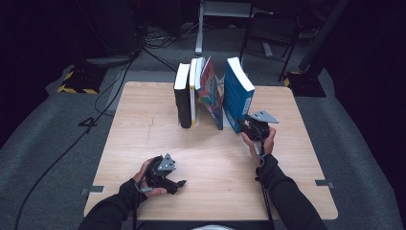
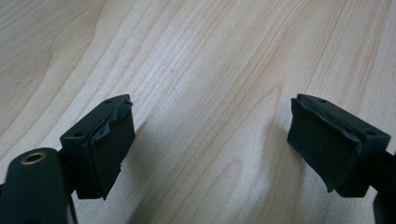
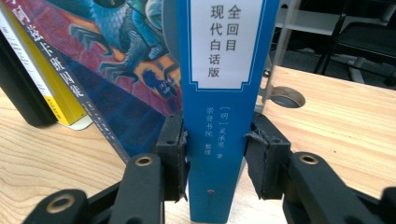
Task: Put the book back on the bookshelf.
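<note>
The blue book (image 1: 238,93) is seen standing on its lower edge toward the far side of the worktop (image 1: 143,143), at the right end of a row of four books, and it is tilted, its top leaning left toward the others. In the right gripper view its spine (image 3: 219,116) is faced head-on, white label above, small printed characters below. The right gripper (image 1: 249,128) is held at the near lower edge of that book, and its jaws are set one on each side of the spine. The left pad (image 3: 180,158) is pressed against the cover; the right pad (image 3: 259,163) is laid against the other cover, so the book is gripped by its spine, low down.

Just left of it, the illustrated book (image 1: 212,91) is seen leaning the other way, its foot close to the blue book's foot and its top tipped toward the row, with a wedge of open space between the two higher up. Beyond it the yellow-spined book (image 1: 193,91) and the black book (image 1: 182,96) are stood upright, touching each other.

The left gripper (image 1: 179,183) is rested near the front edge of the worktop, well apart from the books. In the left gripper view its jaws are spread wide, with bare wood grain between them and nothing grasped.
</note>
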